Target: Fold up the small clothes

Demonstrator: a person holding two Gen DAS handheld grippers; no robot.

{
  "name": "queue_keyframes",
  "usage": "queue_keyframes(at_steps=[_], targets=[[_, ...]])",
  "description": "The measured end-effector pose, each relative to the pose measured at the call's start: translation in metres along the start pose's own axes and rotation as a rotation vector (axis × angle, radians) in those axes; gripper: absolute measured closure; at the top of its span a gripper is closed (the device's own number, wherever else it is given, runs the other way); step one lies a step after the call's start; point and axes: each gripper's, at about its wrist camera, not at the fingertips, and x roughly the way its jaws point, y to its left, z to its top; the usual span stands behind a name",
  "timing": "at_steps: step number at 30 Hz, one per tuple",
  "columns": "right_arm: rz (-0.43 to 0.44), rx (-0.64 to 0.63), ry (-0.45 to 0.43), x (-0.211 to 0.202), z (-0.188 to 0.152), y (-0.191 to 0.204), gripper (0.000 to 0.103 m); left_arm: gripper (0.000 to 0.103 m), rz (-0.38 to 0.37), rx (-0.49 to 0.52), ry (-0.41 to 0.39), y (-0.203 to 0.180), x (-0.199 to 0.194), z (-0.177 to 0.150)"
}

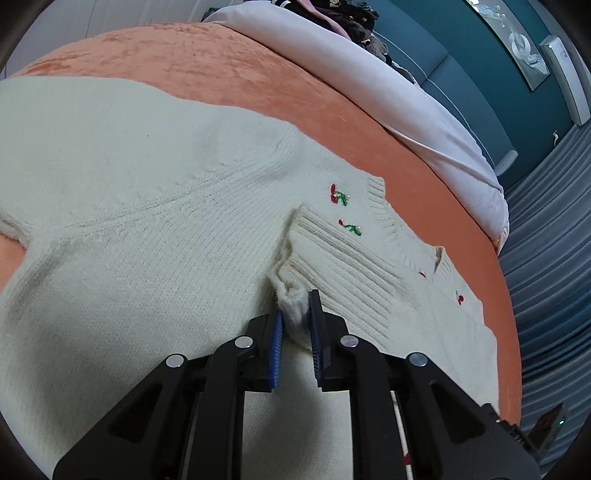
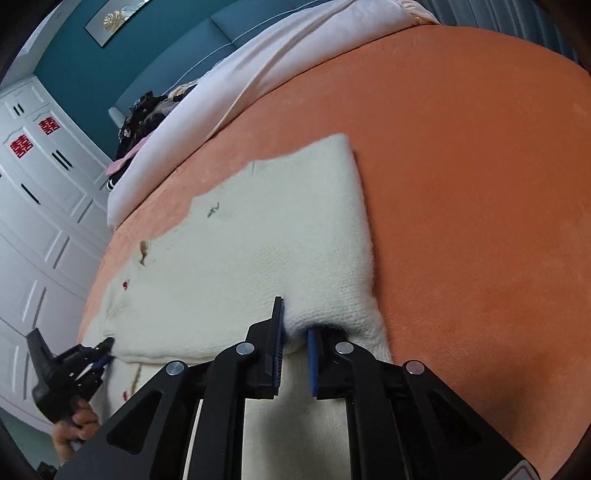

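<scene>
A cream knitted sweater [image 1: 147, 221] with small red and green embroidery lies on an orange bedspread [image 1: 221, 74]. My left gripper [image 1: 297, 306] is shut on a bunched fold of the sweater beside its ribbed cuff [image 1: 332, 258]. In the right wrist view the sweater [image 2: 277, 229] lies partly folded. My right gripper [image 2: 295, 325] is shut on its near edge. The left gripper [image 2: 99, 354] shows there at the lower left, held by a hand, at the sweater's other end.
A white duvet [image 1: 406, 110] lies along the far side of the bed with a pile of dark clothes [image 1: 351, 18] beyond it. A teal headboard [image 1: 461, 74] and a white wardrobe [image 2: 37, 184] stand behind. Bare orange bedspread [image 2: 480, 184] lies to the right.
</scene>
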Motion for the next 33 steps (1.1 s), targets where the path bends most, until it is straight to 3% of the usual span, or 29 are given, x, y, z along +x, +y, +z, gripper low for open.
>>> queue_keyframes(at_steps=[4, 6, 9, 11, 12, 14, 15, 16, 18, 19, 20, 21, 23, 24, 26, 28, 31, 32, 33], targets=[[-0.099, -0.058, -0.103, -0.044, -0.003, 0.027, 0.083, 0.089, -0.035, 0.006, -0.044, 0.006, -0.001, -0.006], [-0.116, -0.131, -0.155, -0.051, -0.004, 0.055, 0.083, 0.089, -0.031, 0.014, -0.056, 0.005, 0.000, -0.007], [-0.013, -0.250, -0.083, -0.021, 0.001, 0.105, 0.084, 0.089, -0.026, 0.026, -0.069, 0.003, 0.000, -0.008], [0.013, -0.325, 0.030, 0.026, 0.002, 0.127, 0.087, 0.089, -0.038, 0.016, -0.067, 0.006, 0.000, -0.007], [-0.023, -0.337, 0.078, 0.045, -0.001, 0.128, 0.097, 0.089, -0.043, 0.012, -0.067, 0.007, 0.000, -0.007], [-0.102, -0.289, 0.097, 0.066, 0.000, 0.097, 0.103, 0.089, -0.053, 0.007, -0.066, 0.008, 0.000, -0.007], [-0.047, -0.224, 0.080, 0.059, 0.001, 0.077, 0.103, 0.088, -0.060, 0.004, -0.067, 0.009, 0.000, -0.007], [-0.045, -0.143, 0.058, 0.048, 0.001, 0.055, 0.103, 0.088, -0.072, -0.002, -0.068, 0.011, 0.000, -0.007], [-0.115, -0.077, -0.001, 0.021, -0.004, 0.031, 0.103, 0.088, -0.107, -0.024, -0.072, 0.017, 0.000, -0.008], [-0.108, -0.053, -0.024, 0.008, -0.010, 0.027, 0.103, 0.088, -0.129, -0.042, -0.070, 0.020, -0.001, -0.007], [-0.132, -0.046, -0.039, -0.001, -0.018, 0.030, 0.103, 0.088, -0.144, -0.064, -0.062, 0.022, -0.003, -0.006], [-0.170, -0.066, -0.045, -0.007, -0.025, 0.037, 0.088, 0.088, -0.153, -0.086, -0.046, 0.026, -0.009, -0.003], [-0.162, -0.181, -0.033, -0.010, -0.049, 0.058, 0.088, 0.073, -0.120, -0.125, -0.088, 0.041, -0.039, 0.002], [-0.164, -0.237, -0.026, -0.008, -0.062, 0.069, 0.088, 0.064, -0.103, -0.148, -0.146, 0.056, -0.061, 0.007], [-0.193, -0.337, 0.001, 0.007, -0.085, 0.085, 0.079, 0.030, -0.027, -0.231, -0.266, 0.105, -0.110, 0.021], [-0.249, -0.390, -0.027, 0.002, -0.097, 0.092, 0.076, 0.019, 0.082, -0.354, -0.355, 0.171, -0.153, 0.041], [-0.271, -0.402, -0.021, 0.000, -0.098, 0.088, 0.073, 0.017, 0.247, -0.578, -0.396, 0.278, -0.193, 0.068], [-0.269, -0.400, -0.023, -0.002, -0.098, 0.087, 0.072, 0.020, 0.270, -0.652, -0.400, 0.307, -0.201, 0.073], [-0.267, -0.397, -0.023, -0.005, -0.099, 0.083, 0.072, 0.024, 0.234, -0.704, -0.421, 0.331, -0.207, 0.078]])
